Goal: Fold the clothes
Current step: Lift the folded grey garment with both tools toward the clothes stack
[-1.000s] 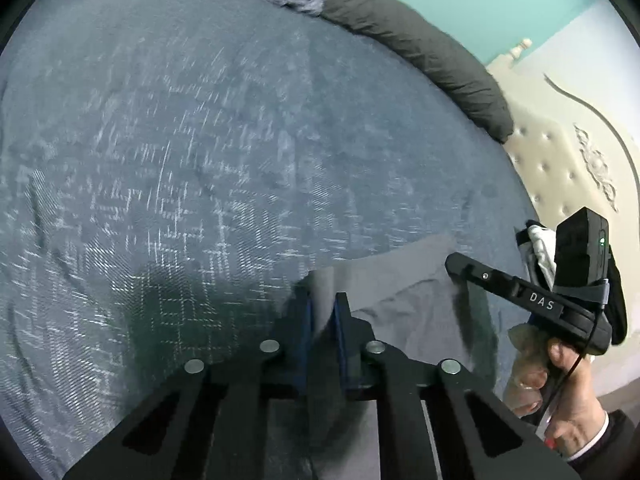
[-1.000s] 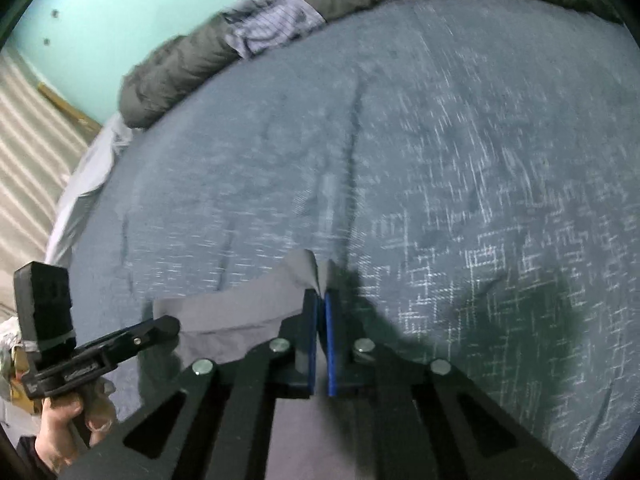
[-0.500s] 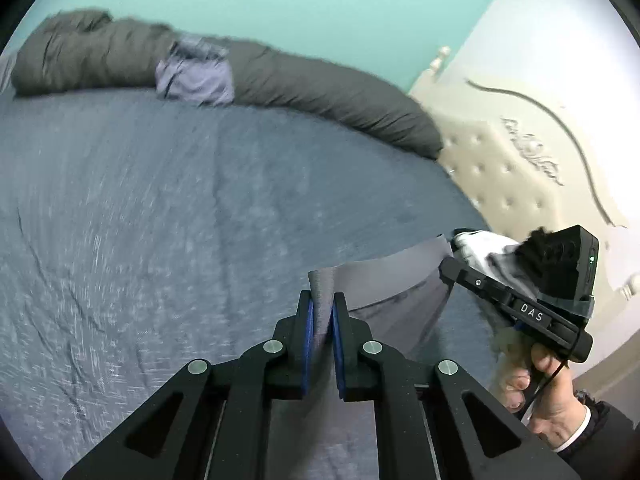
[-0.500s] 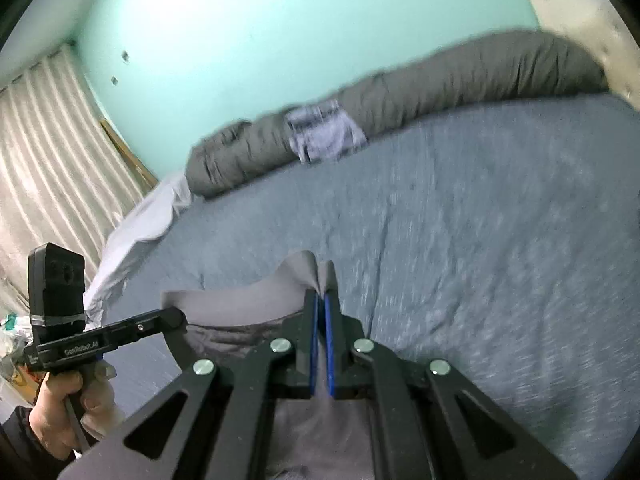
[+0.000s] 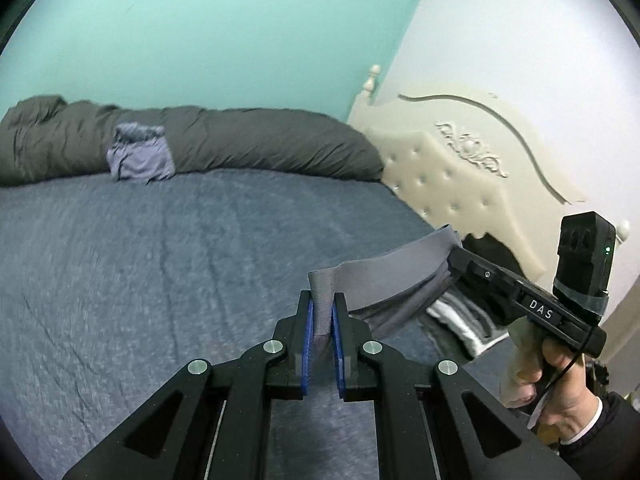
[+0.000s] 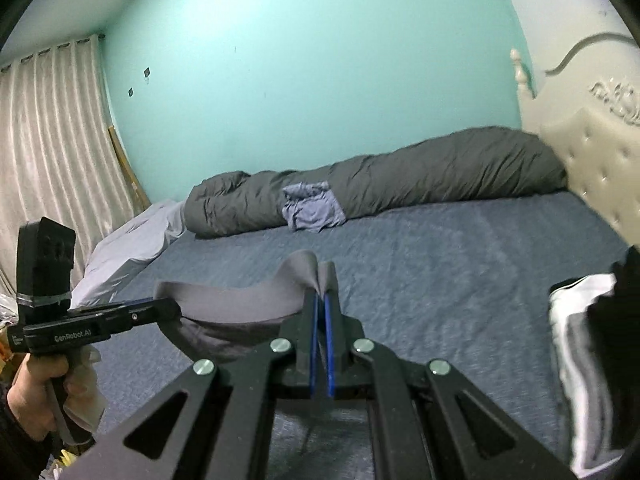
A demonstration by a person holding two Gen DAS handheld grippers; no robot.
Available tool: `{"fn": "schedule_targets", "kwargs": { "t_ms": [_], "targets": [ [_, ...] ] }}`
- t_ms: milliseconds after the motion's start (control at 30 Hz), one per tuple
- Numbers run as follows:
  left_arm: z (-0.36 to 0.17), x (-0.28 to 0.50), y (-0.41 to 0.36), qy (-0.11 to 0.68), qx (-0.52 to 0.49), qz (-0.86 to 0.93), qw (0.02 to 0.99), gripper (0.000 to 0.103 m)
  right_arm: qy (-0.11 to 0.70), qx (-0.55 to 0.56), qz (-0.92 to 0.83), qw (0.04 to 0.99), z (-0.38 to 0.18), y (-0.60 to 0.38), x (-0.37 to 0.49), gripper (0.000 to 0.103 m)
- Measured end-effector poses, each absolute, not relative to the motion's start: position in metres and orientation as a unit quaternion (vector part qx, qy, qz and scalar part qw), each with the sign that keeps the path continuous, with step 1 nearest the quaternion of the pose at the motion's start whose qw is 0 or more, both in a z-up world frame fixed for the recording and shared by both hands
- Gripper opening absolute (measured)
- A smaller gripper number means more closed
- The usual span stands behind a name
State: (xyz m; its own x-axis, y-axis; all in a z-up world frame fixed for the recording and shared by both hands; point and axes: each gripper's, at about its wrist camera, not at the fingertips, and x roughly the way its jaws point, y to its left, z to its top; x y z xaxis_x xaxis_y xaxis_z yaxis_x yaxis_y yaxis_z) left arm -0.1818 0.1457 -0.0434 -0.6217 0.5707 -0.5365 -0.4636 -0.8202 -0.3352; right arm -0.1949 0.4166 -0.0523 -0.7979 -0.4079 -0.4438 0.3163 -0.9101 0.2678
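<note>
A: Left wrist view first. How many grippers?

B: Two. The left gripper (image 5: 322,310) has its blue pads pinched tight on one corner of the grey garment (image 5: 384,276), and the right gripper (image 5: 454,258), held in a hand (image 5: 560,384), clamps the other end of the same waistband, so the cloth hangs stretched between them above the blue bedspread (image 5: 160,264)

A: Other clothes?

B: One crumpled lilac piece (image 5: 140,156) lying against one long dark grey duvet roll (image 5: 240,140) at the far edge, and one folded stack (image 5: 464,320) of white and grey near the cream headboard (image 5: 452,168)

A: And the right wrist view?

B: Same count of two. The right gripper (image 6: 321,300) is closed on a bunched fold of the grey garment (image 6: 240,300); the left gripper (image 6: 168,306), in the other hand (image 6: 32,400), grips its far corner, with the cloth sagging between them in the air. One lilac piece (image 6: 312,210) rests on the one duvet roll (image 6: 400,184); one curtain (image 6: 48,152) hangs at the left, and one white-and-grey folded stack (image 6: 576,344) sits at the right edge
</note>
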Motion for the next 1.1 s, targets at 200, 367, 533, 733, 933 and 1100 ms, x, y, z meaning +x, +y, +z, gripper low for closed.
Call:
{"fn": "schedule_targets", "kwargs": {
  "t_ms": [200,367,533,733,933,1100],
  "targets": [
    [-0.013,-0.155,0.173,-0.067,-0.307,0.896,0.312,0.009,-0.082,0.234,-0.952,0.178,-0.027,0.439,-0.165,0.003],
    [0.008,-0.134,0.198,-0.056,-0.295,0.894,0.331,0.009,-0.08,0.221,-0.958,0.166,-0.014,0.461,-0.144,0.003],
    [0.023,-0.12,0.223,-0.044,-0.287,0.893,0.344,0.009,-0.079,0.21,-0.963,0.15,-0.002,0.484,-0.125,0.003],
    [0.04,-0.102,0.258,-0.027,-0.275,0.891,0.36,0.009,-0.08,0.202,-0.968,0.127,0.012,0.517,-0.102,0.003],
    [0.048,-0.088,0.295,-0.017,-0.275,0.883,0.379,0.009,-0.081,0.199,-0.971,0.104,0.021,0.55,-0.08,0.003],
    [0.05,-0.077,0.326,-0.011,-0.278,0.874,0.399,0.009,-0.08,0.197,-0.974,0.083,0.027,0.577,-0.061,0.003]
  ]
}}
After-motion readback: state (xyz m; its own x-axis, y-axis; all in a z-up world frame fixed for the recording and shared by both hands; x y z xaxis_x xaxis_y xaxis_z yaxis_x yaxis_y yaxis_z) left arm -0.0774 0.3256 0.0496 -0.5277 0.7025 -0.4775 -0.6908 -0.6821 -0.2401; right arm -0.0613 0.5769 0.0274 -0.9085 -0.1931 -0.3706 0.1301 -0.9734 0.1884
